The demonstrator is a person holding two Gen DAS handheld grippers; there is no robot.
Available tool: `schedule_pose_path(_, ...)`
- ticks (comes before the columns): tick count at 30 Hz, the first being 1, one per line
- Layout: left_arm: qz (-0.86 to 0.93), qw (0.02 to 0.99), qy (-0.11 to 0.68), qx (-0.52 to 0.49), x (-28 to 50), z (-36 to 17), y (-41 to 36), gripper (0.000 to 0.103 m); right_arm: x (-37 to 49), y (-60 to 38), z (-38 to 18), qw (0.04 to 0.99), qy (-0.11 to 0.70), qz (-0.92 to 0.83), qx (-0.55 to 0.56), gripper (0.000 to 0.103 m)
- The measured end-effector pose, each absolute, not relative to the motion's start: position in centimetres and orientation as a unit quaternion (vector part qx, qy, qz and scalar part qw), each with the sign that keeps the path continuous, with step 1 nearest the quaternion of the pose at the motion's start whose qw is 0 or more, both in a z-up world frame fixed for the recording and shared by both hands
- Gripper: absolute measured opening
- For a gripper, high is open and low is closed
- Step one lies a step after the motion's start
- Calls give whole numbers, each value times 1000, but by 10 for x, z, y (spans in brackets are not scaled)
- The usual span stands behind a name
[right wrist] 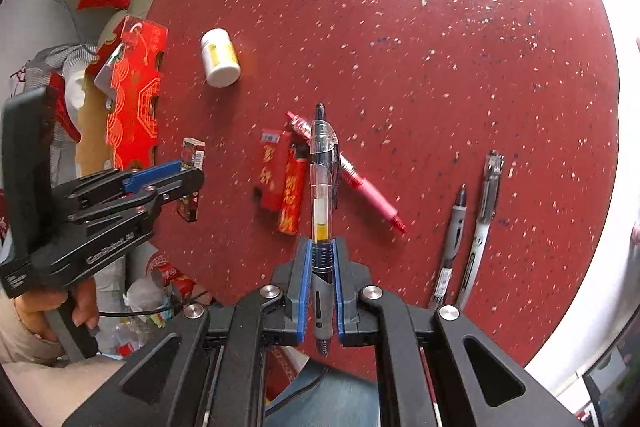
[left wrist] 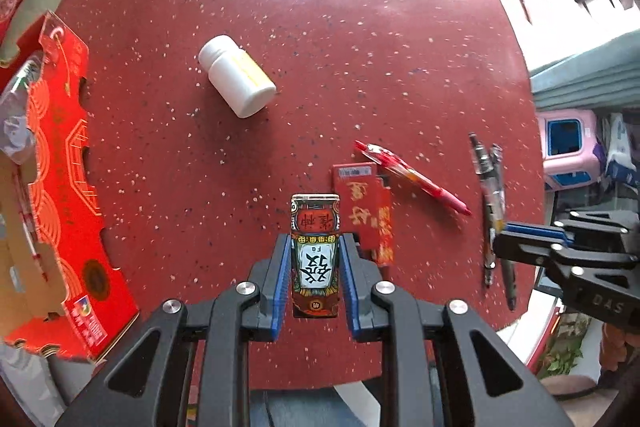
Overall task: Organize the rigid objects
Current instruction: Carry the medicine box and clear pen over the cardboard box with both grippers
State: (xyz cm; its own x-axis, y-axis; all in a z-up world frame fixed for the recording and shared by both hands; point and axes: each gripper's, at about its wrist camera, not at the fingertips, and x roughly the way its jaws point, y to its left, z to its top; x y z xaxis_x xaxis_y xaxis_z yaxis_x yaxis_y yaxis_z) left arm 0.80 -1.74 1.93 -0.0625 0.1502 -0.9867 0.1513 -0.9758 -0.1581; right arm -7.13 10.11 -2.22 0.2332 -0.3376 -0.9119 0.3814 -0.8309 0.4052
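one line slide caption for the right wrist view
Right tongs clamp a clear pen above the red table; left tongs hold a small box.

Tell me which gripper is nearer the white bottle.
Left. The left gripper, shut on a lighter, sits nearer the white bottle. The right gripper, shut on a pen, is farther.
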Motion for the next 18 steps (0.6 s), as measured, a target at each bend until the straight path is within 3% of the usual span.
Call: schedule_pose_path(18, -759, 9, 125, 639, -4, 64, -86, 26, -70, 52, 15, 289, 61, -648, 702, 11)
